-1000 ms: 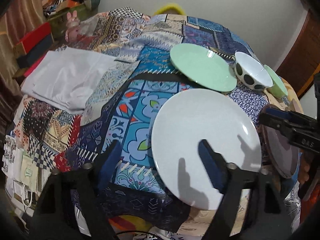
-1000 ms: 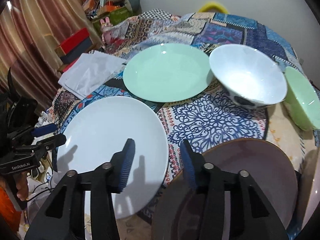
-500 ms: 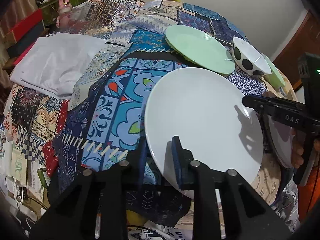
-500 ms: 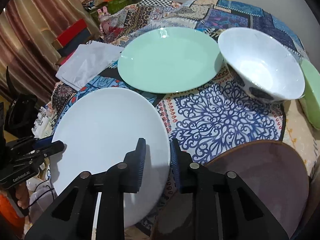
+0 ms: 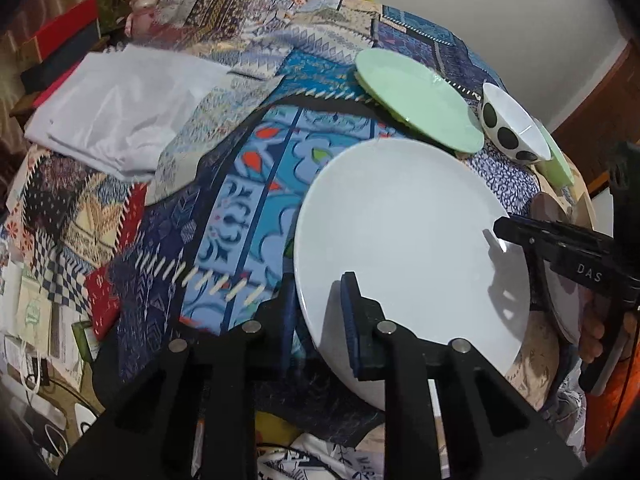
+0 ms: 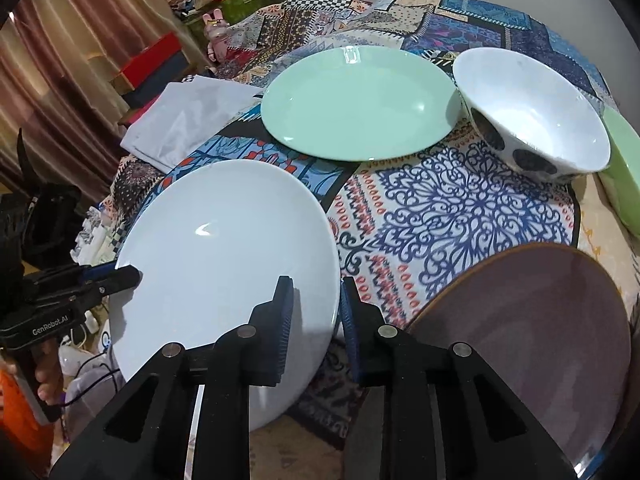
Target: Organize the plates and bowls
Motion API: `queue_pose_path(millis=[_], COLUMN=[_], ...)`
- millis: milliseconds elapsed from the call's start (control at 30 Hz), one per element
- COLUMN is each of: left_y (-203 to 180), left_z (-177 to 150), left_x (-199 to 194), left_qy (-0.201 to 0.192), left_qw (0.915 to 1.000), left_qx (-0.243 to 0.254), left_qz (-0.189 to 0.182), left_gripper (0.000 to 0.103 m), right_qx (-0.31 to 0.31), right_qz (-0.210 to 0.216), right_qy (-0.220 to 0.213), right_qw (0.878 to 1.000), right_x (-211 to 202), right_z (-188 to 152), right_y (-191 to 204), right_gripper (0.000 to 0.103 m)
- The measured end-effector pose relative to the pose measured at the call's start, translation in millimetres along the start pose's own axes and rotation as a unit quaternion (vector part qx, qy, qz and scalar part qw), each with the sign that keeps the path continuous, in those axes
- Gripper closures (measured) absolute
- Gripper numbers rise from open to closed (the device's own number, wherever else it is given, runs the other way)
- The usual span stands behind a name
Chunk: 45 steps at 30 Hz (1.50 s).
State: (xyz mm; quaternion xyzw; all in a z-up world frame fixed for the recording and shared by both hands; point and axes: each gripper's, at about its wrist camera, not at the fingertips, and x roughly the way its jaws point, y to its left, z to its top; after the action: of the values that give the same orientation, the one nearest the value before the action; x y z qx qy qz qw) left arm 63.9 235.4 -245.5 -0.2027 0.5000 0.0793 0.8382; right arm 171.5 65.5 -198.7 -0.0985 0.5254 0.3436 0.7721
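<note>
A patchwork cloth [image 6: 460, 216] covers the whole round table, busy with blue, red and cream patterns. On it the white plate [image 6: 224, 256] is the biggest dish, lying toward seven o'clock, and both grippers have hold of it. The left gripper [image 5: 320, 312] pinches the plate's near-left rim, one pad on top and the other under the edge; its jaws have just been closing onto that rim. The right gripper [image 6: 314, 316] is clamped on the opposite rim, at about five o'clock of the plate, likewise just closed on it.

A brown plate [image 6: 532, 320] sits at four o'clock on the table, just beside the white one. A mint-green plate [image 6: 356, 100] lies at twelve o'clock, well apart from the white plate. A folded white cloth [image 5: 120, 108] rests at ten o'clock. The white bowl with black spots [image 6: 532, 116] stands upright at two o'clock, just beside the green plate, with a small green bowl [image 6: 624, 168] close at its right.
</note>
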Motion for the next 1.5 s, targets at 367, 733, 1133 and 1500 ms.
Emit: queue_pose_path(millis=[367, 733, 1133, 1500], left_y=[-2, -7, -38, -84], left_z=[-10, -10, -4, 0], left_x=[-1, -8, -32, -46], left_qy=[-0.001, -0.007, -0.037, -0.051], left_qw=[0.9999, 1.0000, 0.9990, 0.9968], left_qx=[0.007, -0.004, 0.023, 0.054], left_qz=[-0.011, 0.003, -0.006, -0.028], left_gripper=[0.079, 0.078, 0.078, 0.078], right_qx=[0.007, 0.009, 0.034, 0.060], right_qz=[-0.007, -0.015, -0.024, -0.047], right_qy=[0.002, -0.034, -0.079, -0.113], right_qw=[1.000, 0.999, 0.996, 0.991], right_x=[6, -15, -56, -98], right_z=[-3, -7, -20, -42], right_y=[3, 6, -11, -38], right_gripper=[0.081, 0.081, 0.081, 0.081])
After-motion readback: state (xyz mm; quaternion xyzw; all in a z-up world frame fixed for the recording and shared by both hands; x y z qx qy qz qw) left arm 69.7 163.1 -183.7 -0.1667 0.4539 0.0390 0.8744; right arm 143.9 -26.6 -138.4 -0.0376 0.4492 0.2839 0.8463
